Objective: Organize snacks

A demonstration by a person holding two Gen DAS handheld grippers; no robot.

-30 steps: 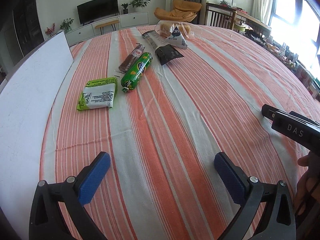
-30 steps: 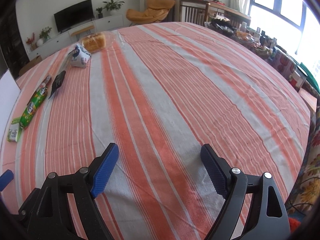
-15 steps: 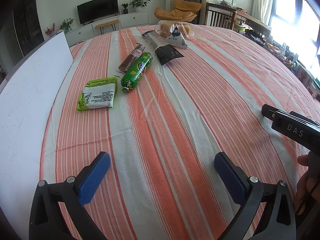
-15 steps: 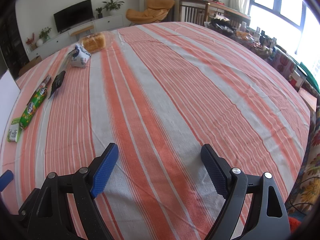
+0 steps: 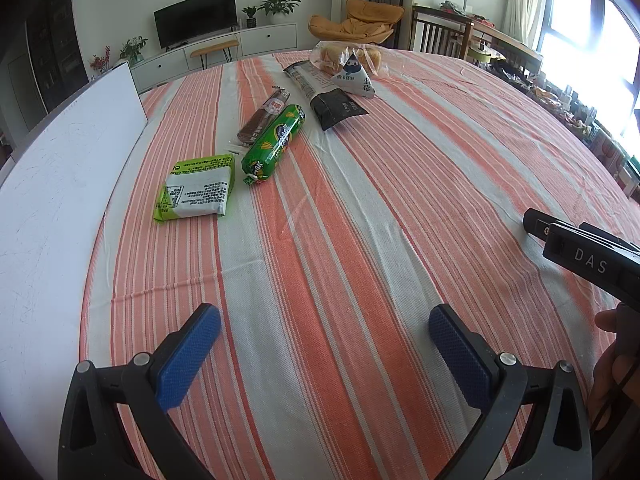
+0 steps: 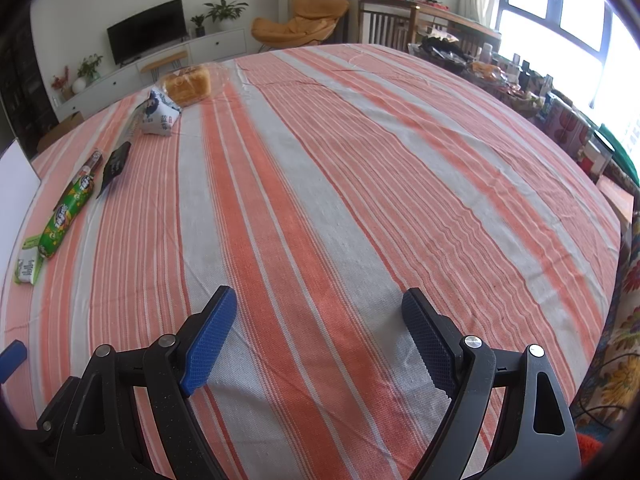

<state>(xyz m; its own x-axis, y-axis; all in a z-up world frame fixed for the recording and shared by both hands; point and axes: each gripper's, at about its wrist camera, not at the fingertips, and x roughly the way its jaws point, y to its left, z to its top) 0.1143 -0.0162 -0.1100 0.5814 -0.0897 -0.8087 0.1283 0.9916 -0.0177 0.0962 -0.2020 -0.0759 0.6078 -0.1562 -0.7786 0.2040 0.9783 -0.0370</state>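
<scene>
Several snacks lie on the striped tablecloth (image 5: 360, 220) ahead of my left gripper (image 5: 324, 352), which is open and empty. Nearest is a green-and-white packet (image 5: 196, 188), then a green tube (image 5: 276, 142), a brown sausage stick (image 5: 264, 116), a black packet (image 5: 338, 108), a long grey packet (image 5: 306, 80), a white triangular pouch (image 5: 356, 80) and bagged bread (image 5: 344, 56). My right gripper (image 6: 320, 336) is open and empty over bare cloth; the snacks sit far to its left, with the green tube (image 6: 66, 212), pouch (image 6: 158, 118) and bread (image 6: 188, 84) in its view.
A white board (image 5: 60, 184) lies along the table's left edge. The right gripper's black body (image 5: 584, 256) shows at the right of the left wrist view. Cluttered shelves (image 6: 560, 112) stand beyond the table's right edge.
</scene>
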